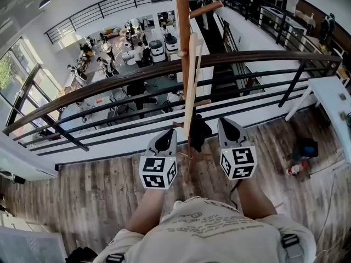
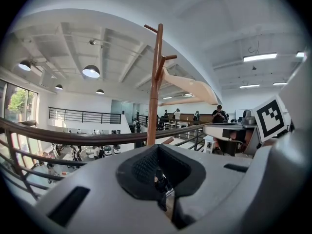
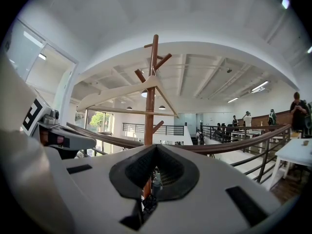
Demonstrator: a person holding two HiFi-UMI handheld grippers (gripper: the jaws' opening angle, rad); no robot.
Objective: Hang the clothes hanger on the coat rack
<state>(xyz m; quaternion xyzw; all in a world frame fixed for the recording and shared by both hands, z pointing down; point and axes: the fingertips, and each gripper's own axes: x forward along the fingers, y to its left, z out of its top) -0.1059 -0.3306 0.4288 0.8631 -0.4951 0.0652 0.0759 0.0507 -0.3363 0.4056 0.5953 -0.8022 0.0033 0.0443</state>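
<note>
Already up: hanger [image 3: 119,92] on rack [image 3: 153,57]

Overhead, the hanger hangs by its hook from a rack peg, long axis level, one arm reaching back over the gap between left gripper [image 1: 166,139] and right gripper [image 1: 228,127]. Both sit below it, equally near, jaws closed on nothing.

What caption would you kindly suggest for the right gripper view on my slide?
Wooden clothes hanger hangs on the coat rack, seen past the shut, empty right gripper.
</note>
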